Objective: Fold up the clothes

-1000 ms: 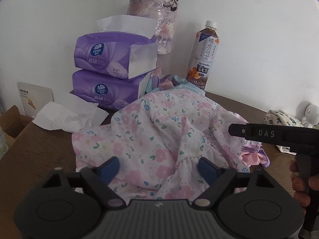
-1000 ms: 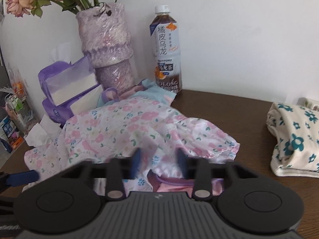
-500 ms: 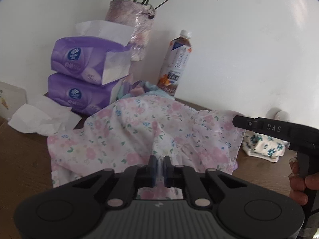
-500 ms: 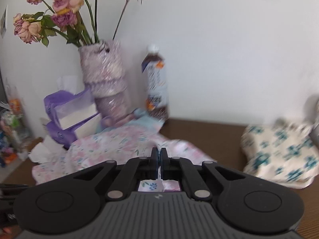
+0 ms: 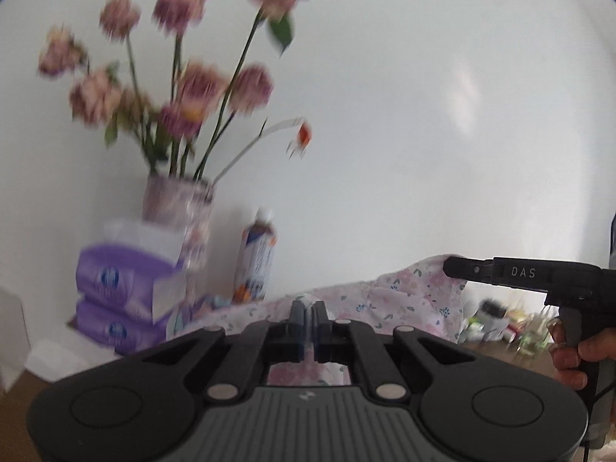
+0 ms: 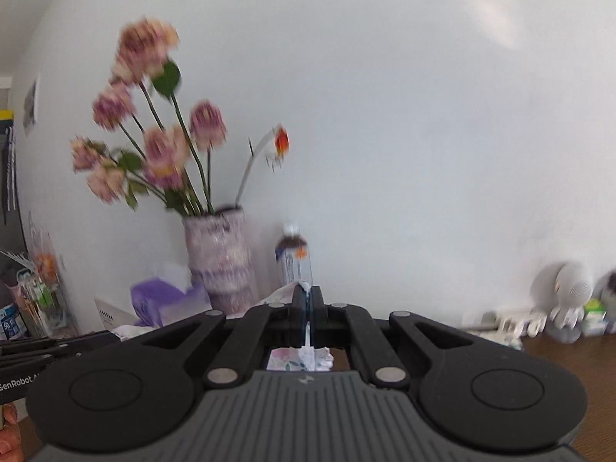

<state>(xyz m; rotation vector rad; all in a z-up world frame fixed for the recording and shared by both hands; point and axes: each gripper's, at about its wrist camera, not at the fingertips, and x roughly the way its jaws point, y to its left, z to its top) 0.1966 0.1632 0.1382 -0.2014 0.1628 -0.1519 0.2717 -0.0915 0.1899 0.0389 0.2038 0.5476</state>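
A white garment with pink flowers (image 5: 404, 296) hangs lifted off the table, stretched between both grippers. My left gripper (image 5: 308, 308) is shut on one edge of it, cloth pinched between the blue pads. In the left wrist view the right gripper (image 5: 449, 267) comes in from the right, higher up, clamped on another corner, with a hand (image 5: 573, 358) on its handle. From its own camera, the right gripper (image 6: 307, 293) is shut on a thin fold of the garment (image 6: 300, 358), which drops below the fingers. Most of the garment is hidden under the gripper bodies.
Against the white wall stand a vase of dried flowers (image 5: 177, 208), two stacked purple tissue packs (image 5: 123, 288) and a tea bottle (image 5: 258, 265). A white figurine (image 6: 569, 292) and small clutter sit at the back right of the brown table (image 6: 562, 354).
Both grippers went from open over the crumpled garment to shut on it. They have since risen sharply, lifting the garment off the table; the views now tilt up to the wall and flowers.
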